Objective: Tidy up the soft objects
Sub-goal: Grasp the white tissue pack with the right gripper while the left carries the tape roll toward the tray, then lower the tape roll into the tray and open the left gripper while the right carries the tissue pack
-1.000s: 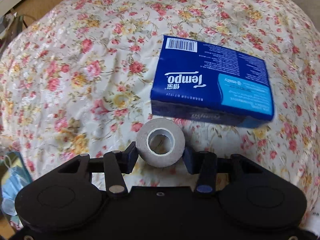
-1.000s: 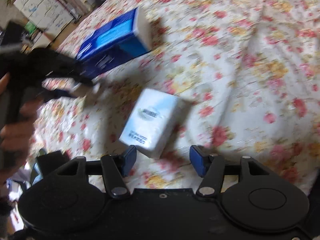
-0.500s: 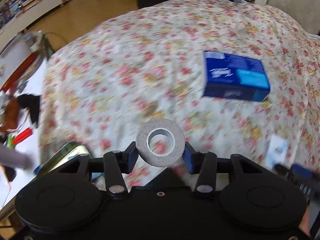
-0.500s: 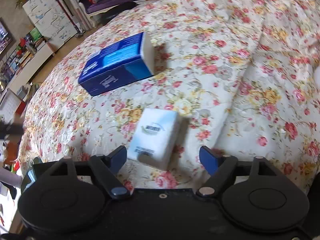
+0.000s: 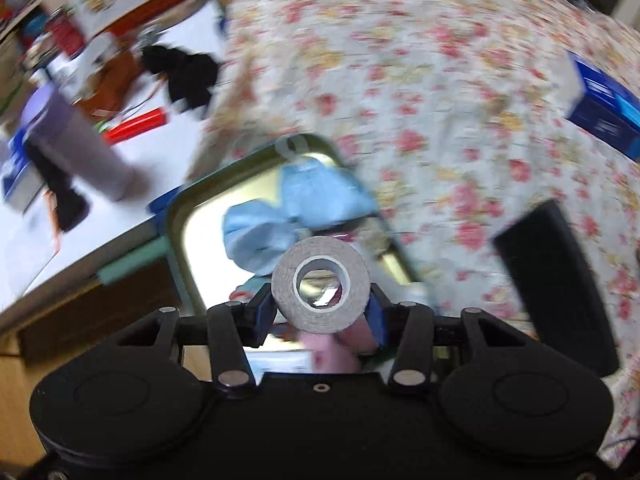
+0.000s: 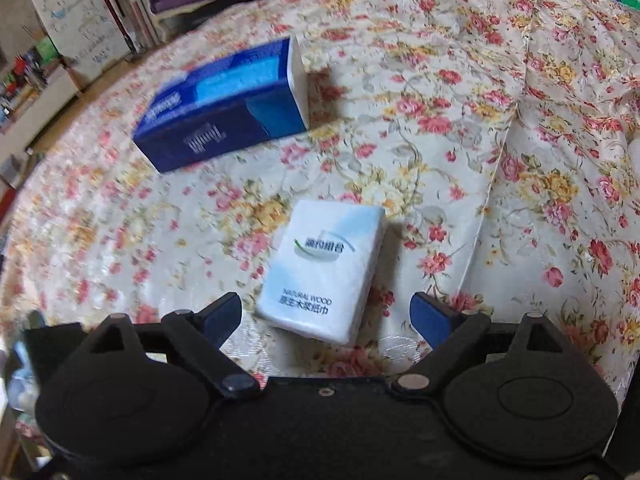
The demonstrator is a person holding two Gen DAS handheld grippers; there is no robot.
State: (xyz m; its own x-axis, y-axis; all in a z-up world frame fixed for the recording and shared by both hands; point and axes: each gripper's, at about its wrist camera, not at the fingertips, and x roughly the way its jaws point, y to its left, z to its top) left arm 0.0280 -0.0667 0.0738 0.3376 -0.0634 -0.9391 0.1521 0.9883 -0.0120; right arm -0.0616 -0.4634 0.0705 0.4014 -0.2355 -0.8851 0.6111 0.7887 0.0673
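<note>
Grey tape roll [image 5: 320, 283] clamped in left gripper [image 5: 319, 314], above tin tray [image 5: 176, 232] holding blue cloth [image 5: 280, 220] | white tissue pack [image 6: 326, 272] on floral bedspread [image 6: 460, 128], between spread fingers of right gripper [image 6: 326, 316] | blue Tempo tissue box [image 6: 224, 108] far left.

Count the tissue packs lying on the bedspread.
2: a blue pack farther back on the left, and a white pack just ahead of the open right gripper. Others may be out of view.
</note>
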